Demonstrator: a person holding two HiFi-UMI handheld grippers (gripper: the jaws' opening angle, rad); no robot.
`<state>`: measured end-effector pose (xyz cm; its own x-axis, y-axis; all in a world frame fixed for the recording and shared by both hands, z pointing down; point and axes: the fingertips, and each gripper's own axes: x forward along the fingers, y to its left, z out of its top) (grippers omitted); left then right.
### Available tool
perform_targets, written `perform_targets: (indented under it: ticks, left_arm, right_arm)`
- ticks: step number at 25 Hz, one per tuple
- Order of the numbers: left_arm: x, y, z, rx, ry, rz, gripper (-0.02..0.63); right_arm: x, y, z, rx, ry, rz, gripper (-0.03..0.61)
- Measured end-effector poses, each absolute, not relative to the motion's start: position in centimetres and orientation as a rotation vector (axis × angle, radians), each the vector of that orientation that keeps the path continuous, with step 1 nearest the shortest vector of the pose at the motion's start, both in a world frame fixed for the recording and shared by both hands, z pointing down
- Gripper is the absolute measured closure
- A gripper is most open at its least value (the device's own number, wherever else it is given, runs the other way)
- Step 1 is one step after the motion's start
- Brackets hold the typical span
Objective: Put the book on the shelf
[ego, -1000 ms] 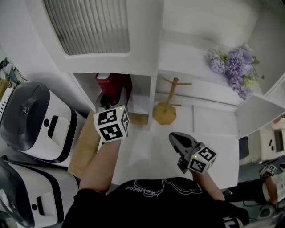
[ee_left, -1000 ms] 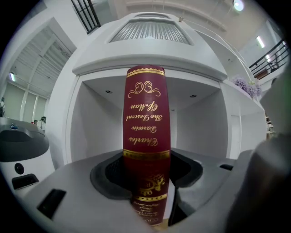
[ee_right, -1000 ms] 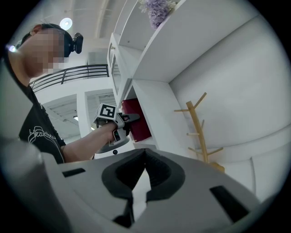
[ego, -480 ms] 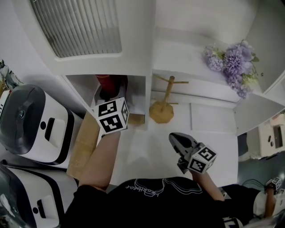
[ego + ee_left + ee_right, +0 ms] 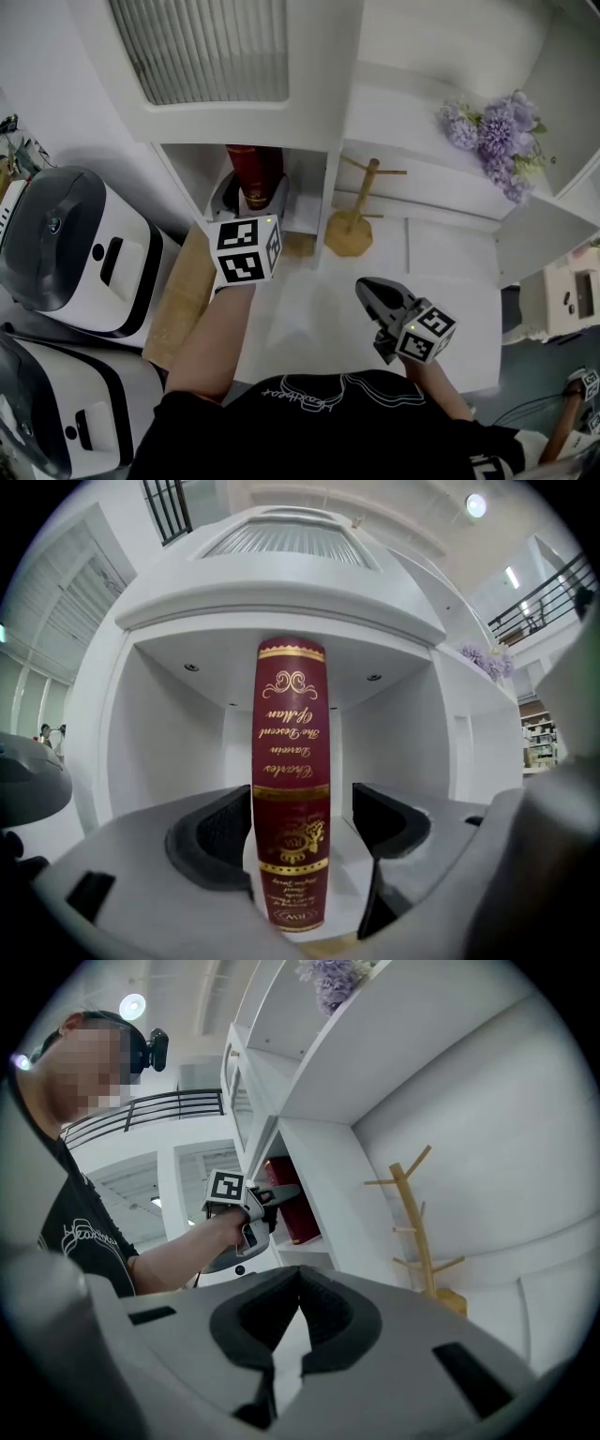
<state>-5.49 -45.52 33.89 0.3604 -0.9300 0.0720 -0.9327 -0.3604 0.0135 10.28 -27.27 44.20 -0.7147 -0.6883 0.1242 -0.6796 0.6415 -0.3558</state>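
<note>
Two fingers (image 5: 217,841) of my left gripper (image 5: 302,834) have just been opening and stand wide on either side of the book (image 5: 292,752), not clamping it. A gap shows at the right pad, and the left lies just beside the cover. The book stands upright in the shelf (image 5: 159,761) compartment, spine toward me, straight ahead. My right gripper (image 5: 298,1321), fingers together on nothing, hangs well apart over the worktop (image 5: 441,272). I judge a straight pull-back comes next.

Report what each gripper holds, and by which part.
Nothing is held. On the left gripper the jaws have just been opening around the red book, which stands upright on the shelf, ungripped. The right gripper is shut, empty.
</note>
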Motion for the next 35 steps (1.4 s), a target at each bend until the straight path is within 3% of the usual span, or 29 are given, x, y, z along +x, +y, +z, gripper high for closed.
perform_targets:
  ticks: [8, 16, 23, 25, 35]
  left_arm:
    - [-7.0, -39.0, 32.1, 2.631, -1.647, -0.039, 0.29]
    - [-6.2, -27.5, 32.7, 2.711, -1.202, -0.134, 0.298]
    - [-6.3, -18.1, 34.8, 2.659, -0.938, -0.215, 0.517]
    - [-6.0, -15.9, 35.0, 2.649, -0.871, -0.228, 0.608]
    - [-5.2, -9.9, 33.5, 2.721, -0.819, -0.233, 0.611]
  right_arm:
    - [8.0, -25.1, 42.2, -1.135, 2.865, -0.556, 0.572]
    - [5.7, -20.9, 38.8, -1.038, 2.866, -0.466, 0.572]
    - [4.3, -16.1, 36.3, -1.01, 2.897, -0.379, 0.572]
    - [4.0, -14.8, 35.5, -0.992, 2.896, -0.359, 0.572]
    - [3.0, -10.7, 34.2, -0.936, 2.87, -0.323, 0.572]
